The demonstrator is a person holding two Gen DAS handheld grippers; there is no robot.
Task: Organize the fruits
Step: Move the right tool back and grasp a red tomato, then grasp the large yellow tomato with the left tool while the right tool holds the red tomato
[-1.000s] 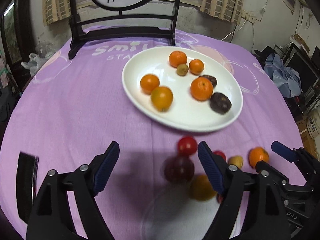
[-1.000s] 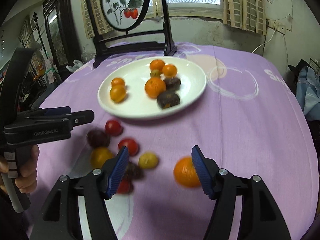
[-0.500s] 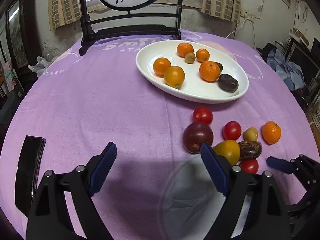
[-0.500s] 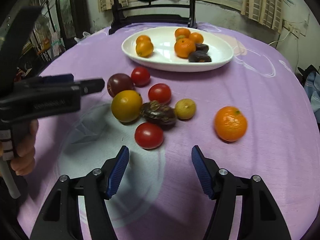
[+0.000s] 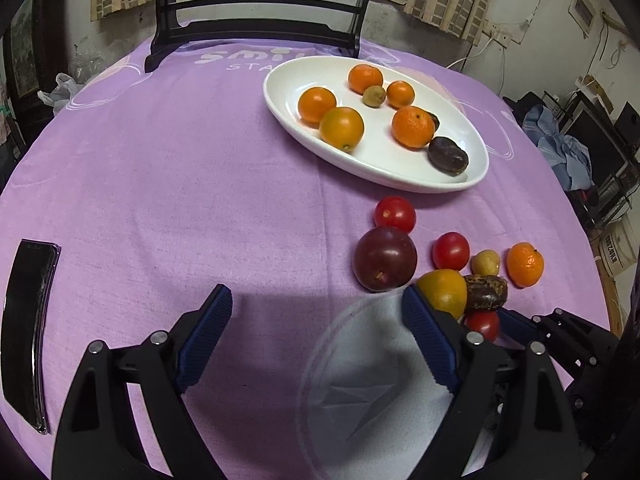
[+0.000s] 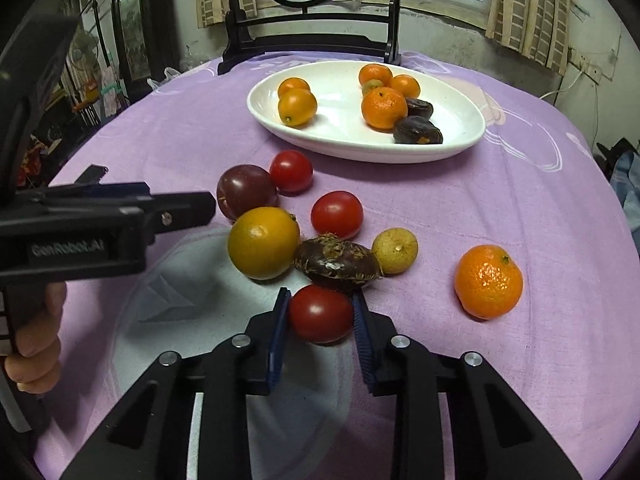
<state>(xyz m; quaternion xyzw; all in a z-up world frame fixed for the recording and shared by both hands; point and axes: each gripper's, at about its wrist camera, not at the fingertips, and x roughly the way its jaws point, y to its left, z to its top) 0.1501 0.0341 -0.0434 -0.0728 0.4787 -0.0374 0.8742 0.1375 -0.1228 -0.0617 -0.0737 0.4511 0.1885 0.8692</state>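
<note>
Purple cloth covered the round desk (image 6: 500, 208), the biggest thing in sight. On its far half sat a white oval plate (image 6: 460, 120) holding several oranges, a small greenish fruit and two dark wrinkled fruits. Along the desk's left edge lay a black phone (image 5: 30, 332).

The left tongs (image 5: 316, 332) stood wide apart over bare cloth and a pale round print, with nothing between the pads; a hand (image 6: 34, 344) gripped their handle. The right tongs (image 6: 320, 312) were clamped on a red tomato (image 6: 320, 314), both blue pads pressing its sides, at the near end of a loose cluster of fruit on the cloth in front of the plate.

In that cluster, a yellow-orange citrus (image 6: 262, 242) touched a dark hairy fruit (image 6: 338, 264) just behind the held tomato. A purple plum (image 6: 245, 192) lay beyond, with two more tomatoes nearby. A mandarin (image 6: 488, 282) sat apart to the right, and a small yellow fruit (image 6: 395, 250) rested beside the hairy one.
</note>
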